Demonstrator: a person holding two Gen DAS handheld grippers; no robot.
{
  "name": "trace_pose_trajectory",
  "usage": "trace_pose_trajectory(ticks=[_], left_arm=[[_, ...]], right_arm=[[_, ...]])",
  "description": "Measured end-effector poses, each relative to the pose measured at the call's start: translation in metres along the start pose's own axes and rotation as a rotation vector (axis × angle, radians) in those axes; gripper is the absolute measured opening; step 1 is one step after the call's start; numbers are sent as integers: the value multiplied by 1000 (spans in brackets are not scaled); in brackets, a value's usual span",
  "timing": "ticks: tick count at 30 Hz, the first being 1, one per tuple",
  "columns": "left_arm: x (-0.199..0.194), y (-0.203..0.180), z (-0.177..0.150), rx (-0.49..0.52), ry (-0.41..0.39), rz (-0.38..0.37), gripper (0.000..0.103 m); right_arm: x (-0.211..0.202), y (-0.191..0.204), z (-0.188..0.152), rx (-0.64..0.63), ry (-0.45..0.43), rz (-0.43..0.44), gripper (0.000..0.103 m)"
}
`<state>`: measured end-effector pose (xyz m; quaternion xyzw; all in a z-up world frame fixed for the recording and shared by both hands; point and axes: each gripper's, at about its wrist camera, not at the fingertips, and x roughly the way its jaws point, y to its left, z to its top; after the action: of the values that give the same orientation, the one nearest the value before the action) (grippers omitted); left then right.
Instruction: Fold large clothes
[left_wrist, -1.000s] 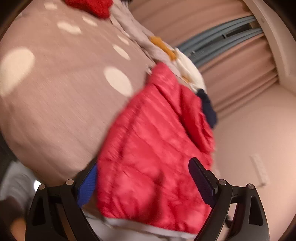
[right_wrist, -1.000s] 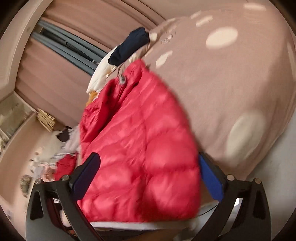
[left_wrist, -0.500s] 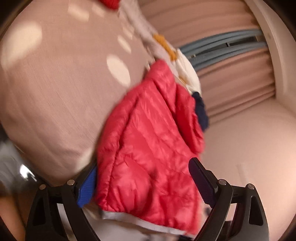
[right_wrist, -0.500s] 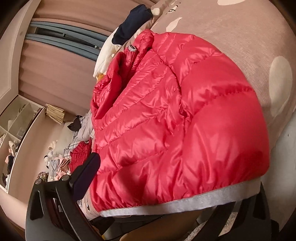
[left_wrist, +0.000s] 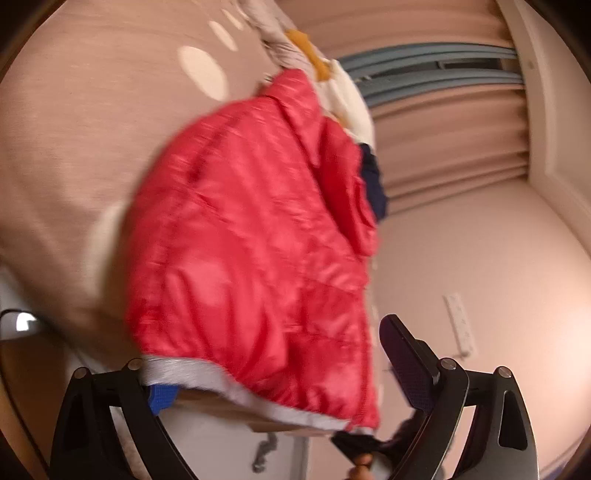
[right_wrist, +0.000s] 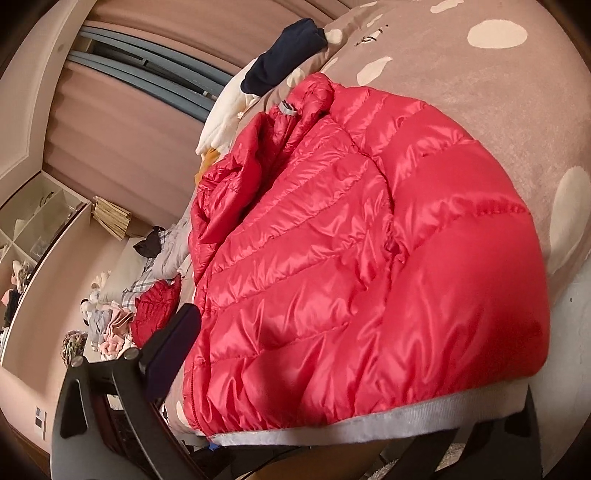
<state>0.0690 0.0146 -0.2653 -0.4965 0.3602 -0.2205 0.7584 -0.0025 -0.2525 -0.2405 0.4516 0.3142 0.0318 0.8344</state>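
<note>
A red quilted down jacket (left_wrist: 251, 240) with a grey hem band lies on a beige spotted bedspread (left_wrist: 74, 147), its hem hanging over the bed's near edge. It also fills the right wrist view (right_wrist: 369, 258). My left gripper (left_wrist: 280, 373) is open, its fingers spread either side of the hem; the left blue pad (left_wrist: 162, 400) sits under the hem. My right gripper (right_wrist: 351, 398) is open too; its left finger (right_wrist: 173, 347) is beside the jacket, and its right finger is hidden behind the hem.
A pile of other clothes (right_wrist: 280, 74), navy, white and orange, lies at the bed's far side by the curtains (left_wrist: 443, 147). More clothes (right_wrist: 140, 302) are heaped on the floor near white shelves (right_wrist: 33, 229).
Both grippers have drawn back and lowered toward the bed edge; the jacket hem now drapes over the left pad of the left gripper and the right finger of the right gripper.
</note>
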Motion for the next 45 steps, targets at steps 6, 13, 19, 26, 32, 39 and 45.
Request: trace_pose_trajectory(ticks=[6,13,19,26,32,39,45], left_arm=[[27,-14,12,43,-11,1,94],[36,-6,26,37,-49,37,77],[38,-10,21,102,-67,116,73],[39,-6,22,116,-71,173,59],[33,9,21,61,-95,227,25],[32,6,14,110,-119,283,21],[34,-1,11,159,-136,327,20]], right_arm=[[-1,3,1,-60,-13,-29,102],[8,2,8,-86,-19,-41,101],[15,2,11,-111,-29,-52,101],[19,-2,12,-120,-37,-28,101],[22,-1,9,-182,-54,-72,87],[19,-16,10,-183,-87,-164,29],[18,-19,13,-197,-72,-166,19]])
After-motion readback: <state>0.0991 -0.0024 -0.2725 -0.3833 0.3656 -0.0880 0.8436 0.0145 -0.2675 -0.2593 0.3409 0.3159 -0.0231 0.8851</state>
